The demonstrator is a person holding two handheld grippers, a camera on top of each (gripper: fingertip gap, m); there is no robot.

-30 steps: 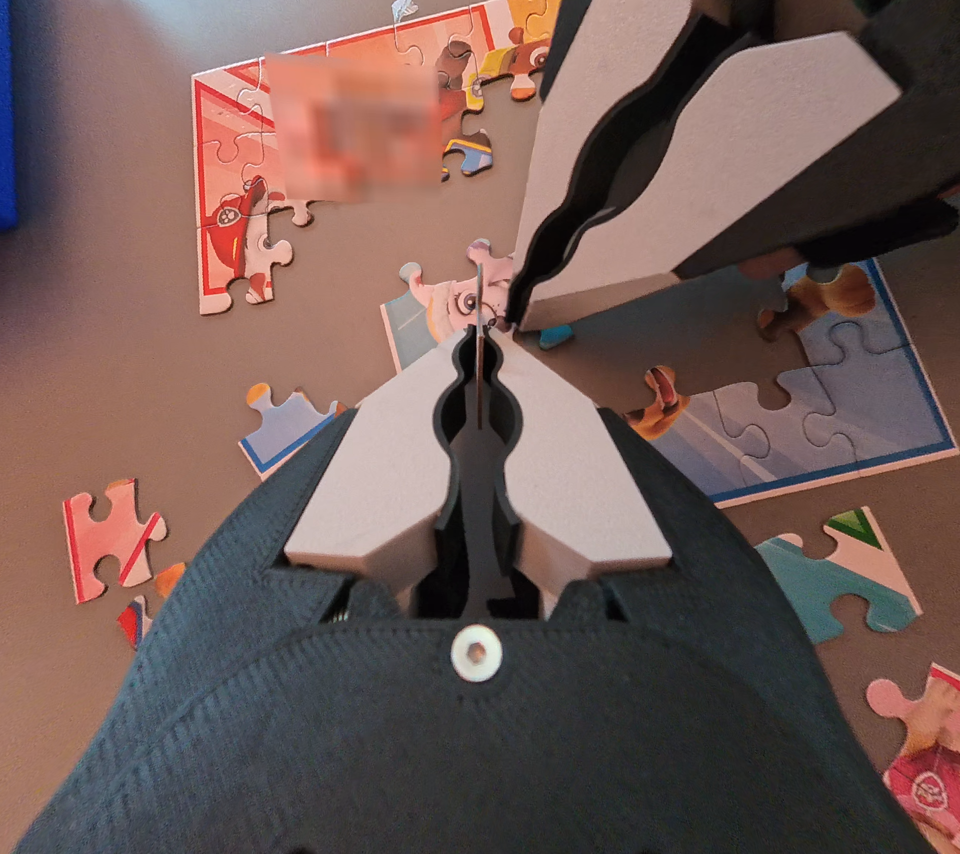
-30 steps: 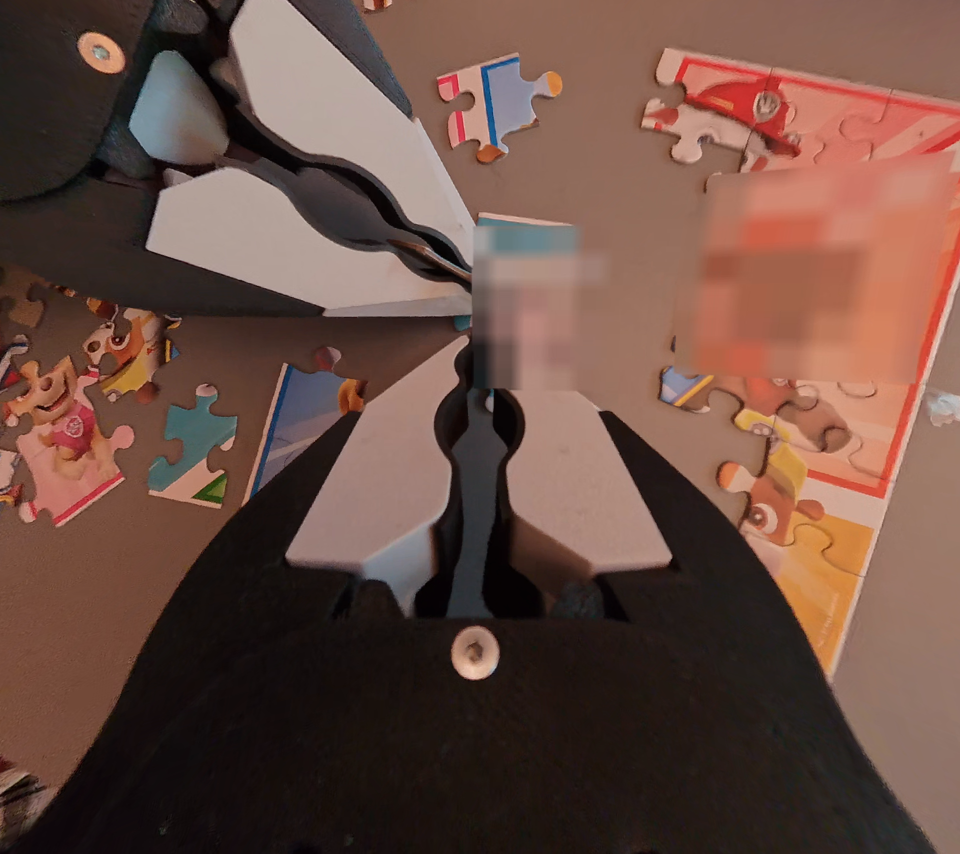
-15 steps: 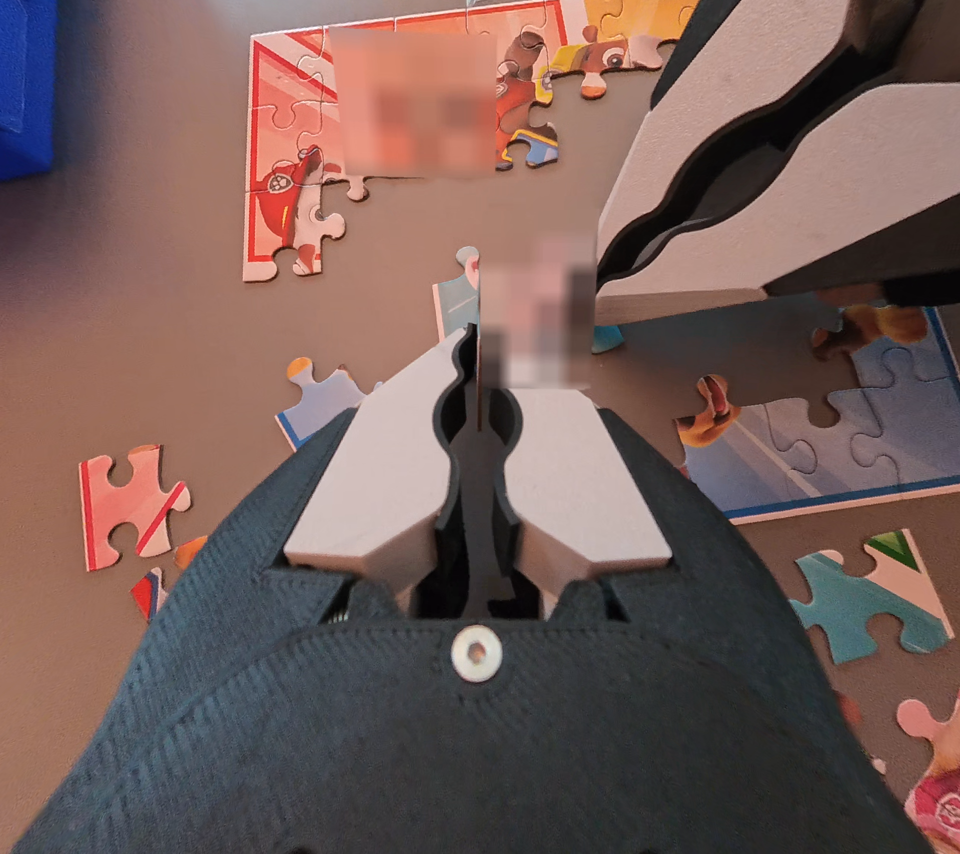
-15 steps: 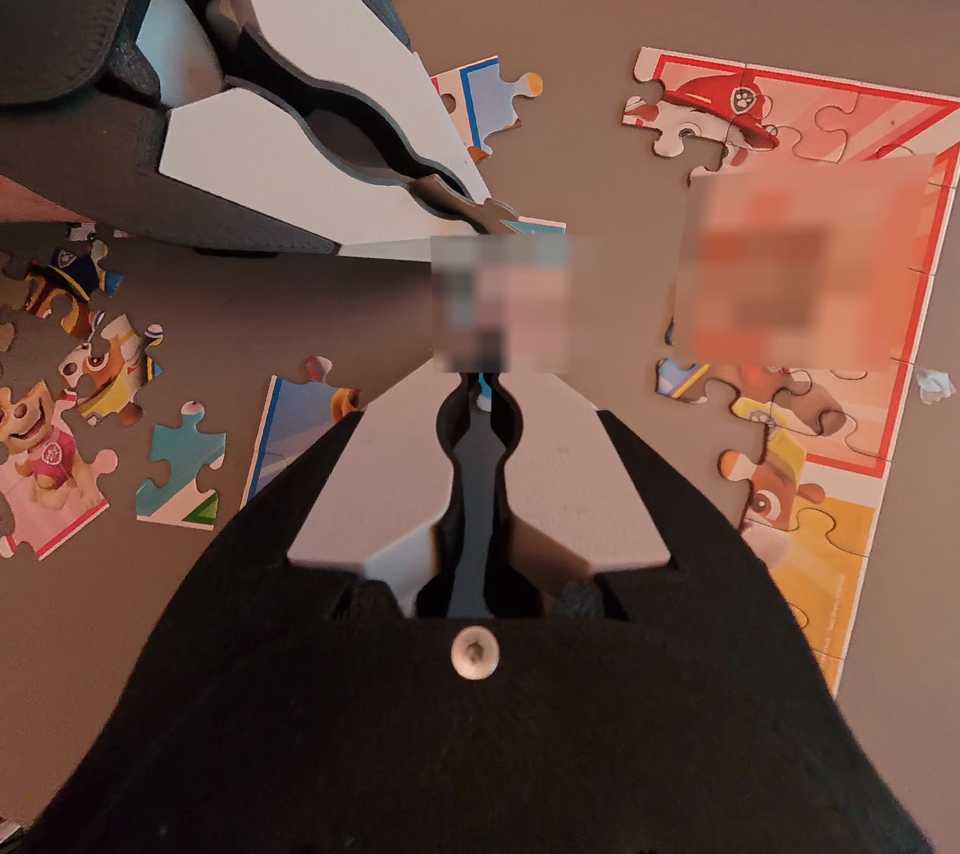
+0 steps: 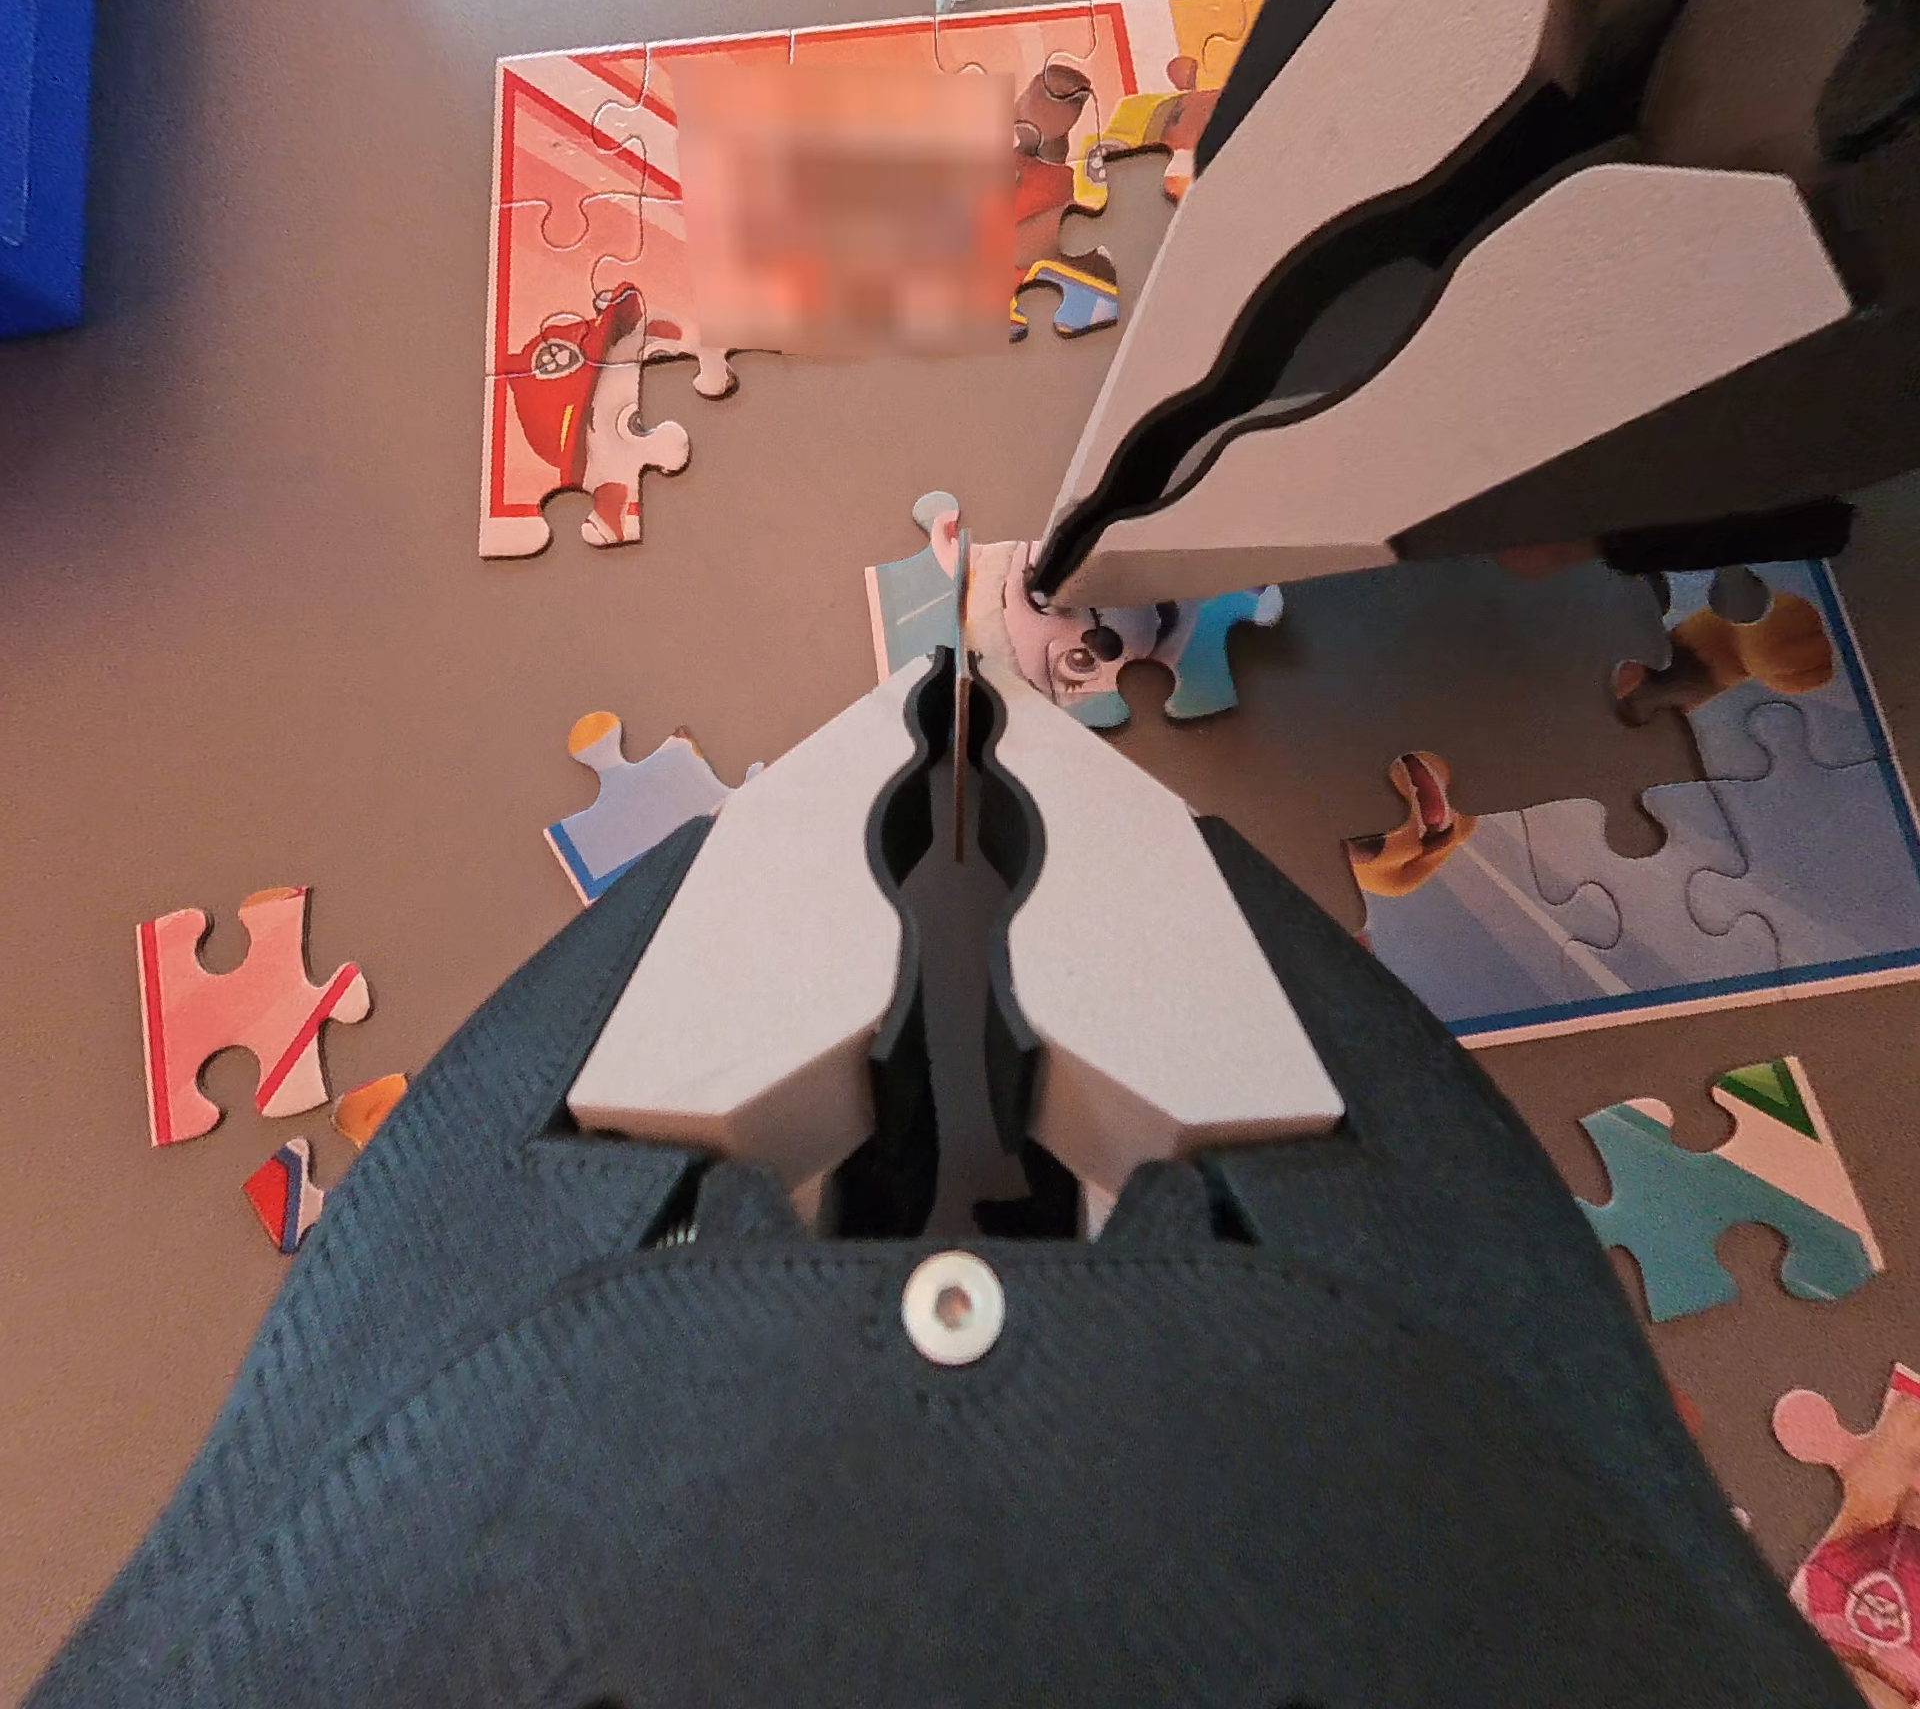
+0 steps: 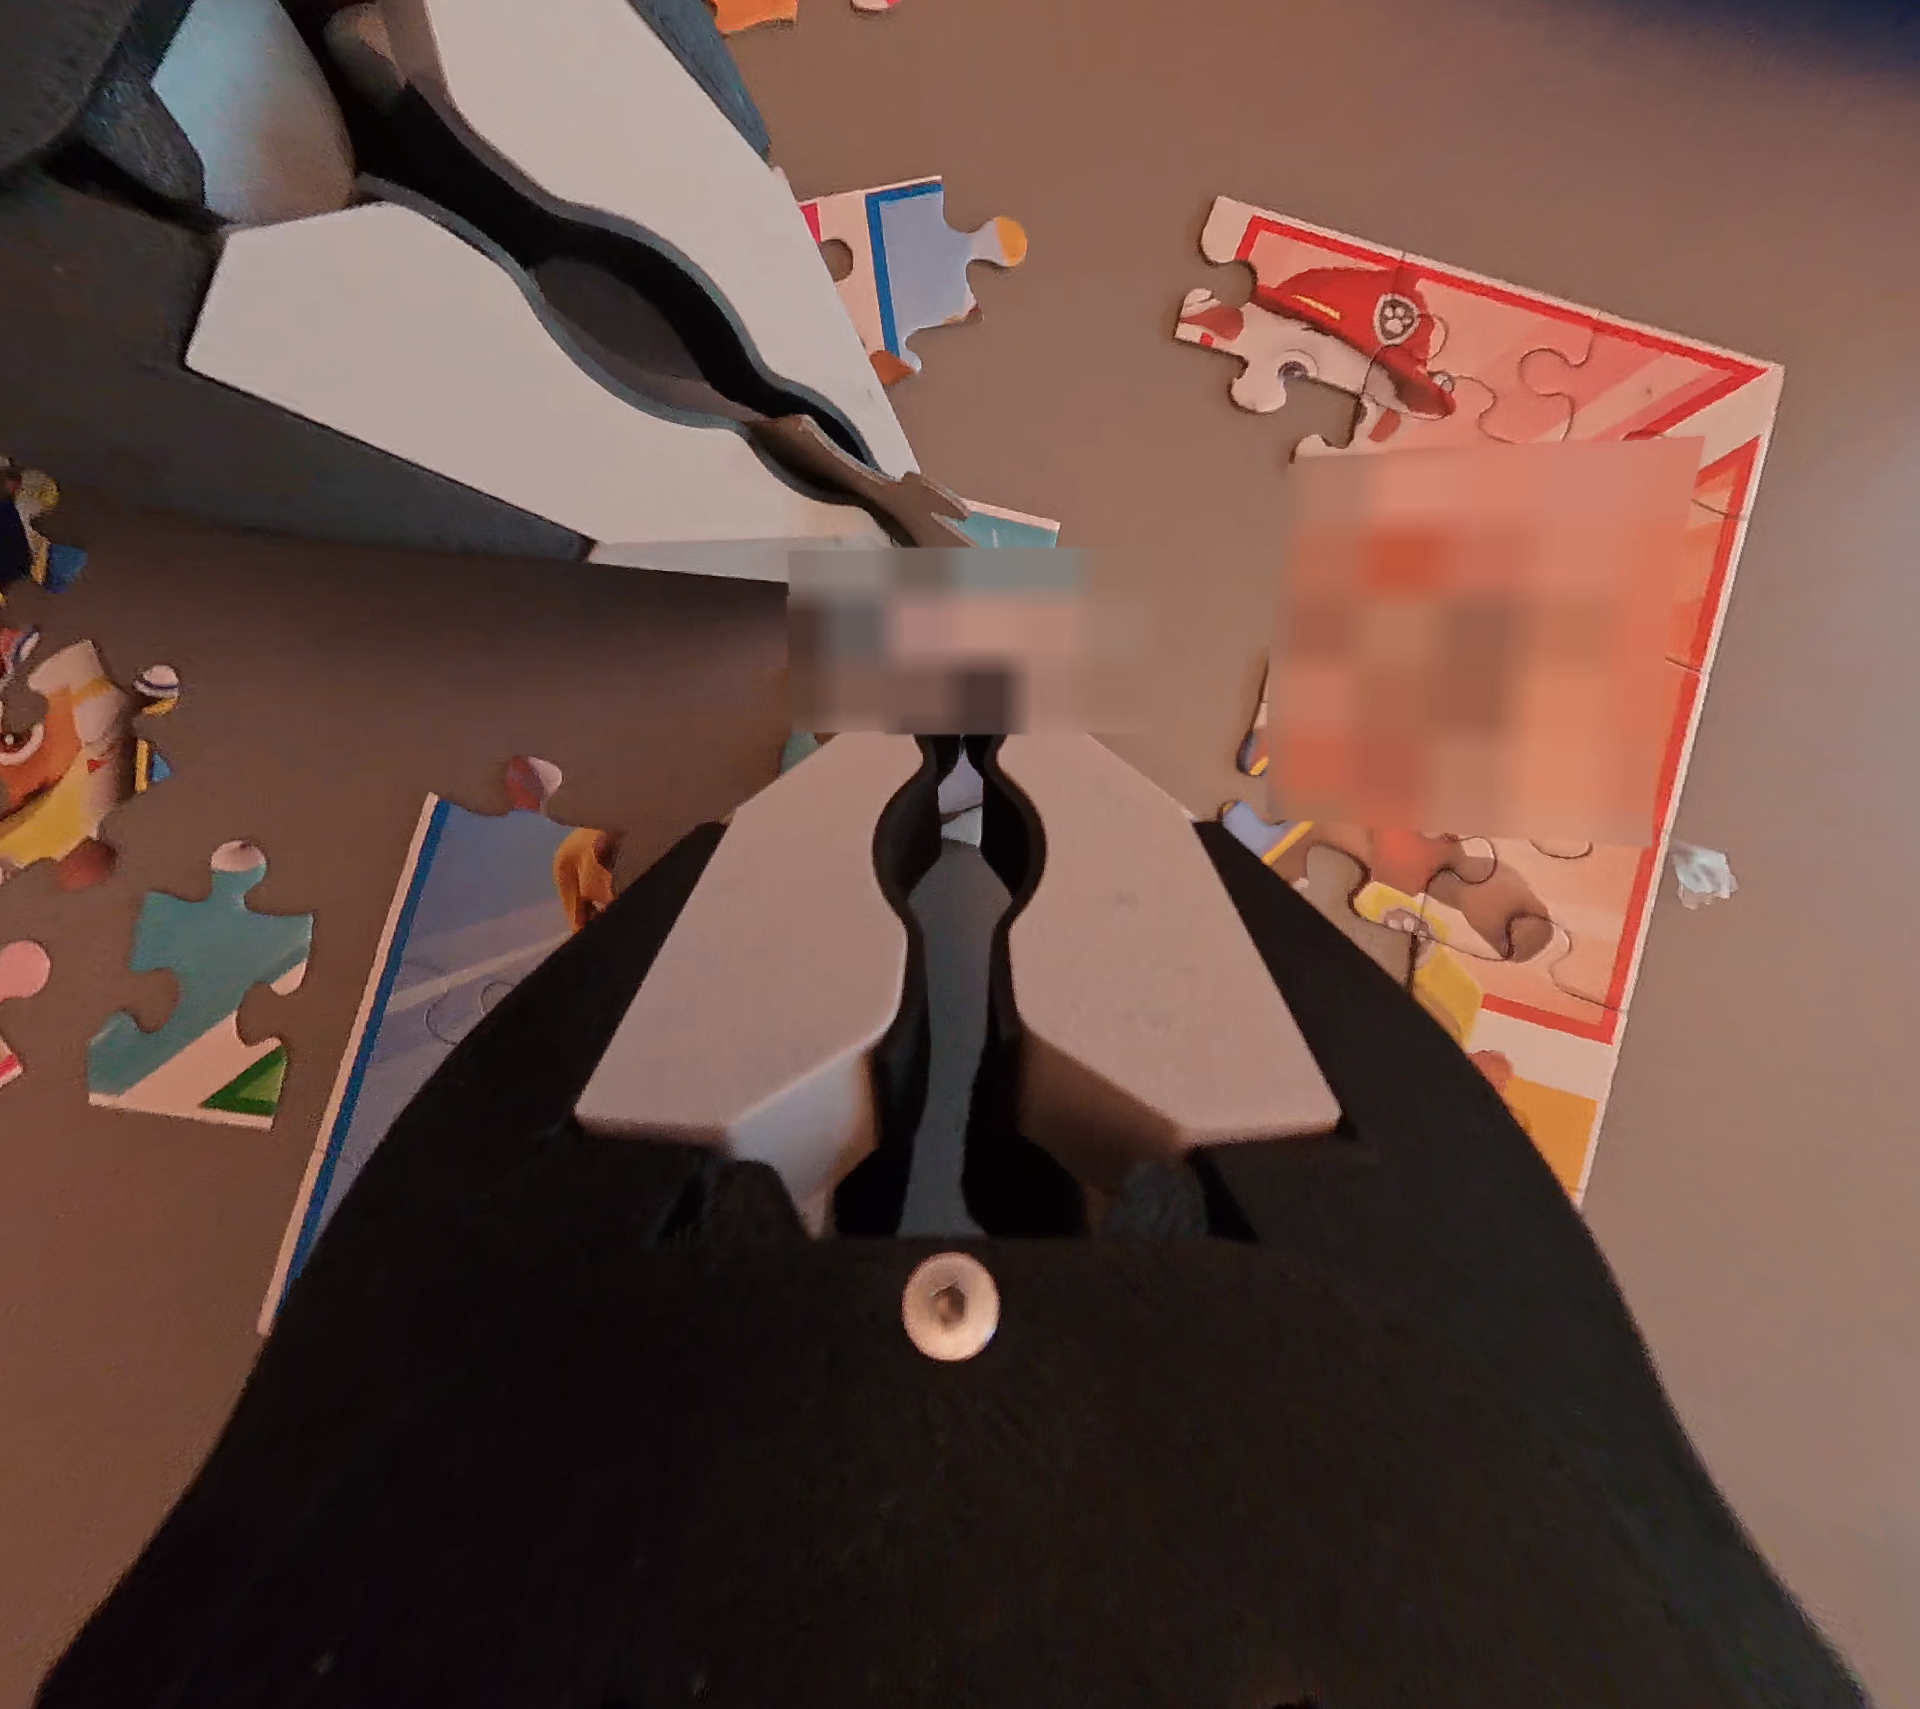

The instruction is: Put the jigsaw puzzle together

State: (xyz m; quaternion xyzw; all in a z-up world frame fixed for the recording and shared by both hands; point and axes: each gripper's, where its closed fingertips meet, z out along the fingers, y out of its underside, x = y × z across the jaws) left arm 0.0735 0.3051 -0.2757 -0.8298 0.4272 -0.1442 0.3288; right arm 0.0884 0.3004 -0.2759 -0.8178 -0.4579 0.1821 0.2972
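Brown tabletop (image 5: pixel 260 620): left claw (image 5: pixel 961 672) clamps an edge-on puzzle piece (image 5: pixel 961 724); right claw (image 5: pixel 1039 584) pinched together on it; no legible writing.

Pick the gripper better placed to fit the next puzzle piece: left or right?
Left, probably. The left gripper is shut on a piece held on edge beside the loose section on the table. The right gripper, shut, has its tips at that section.

Place unclear: only a plain brown tabletop (image 5: pixel 312 620) strewn with children's puzzle pieces (image 5: pixel 244 1015) shows.
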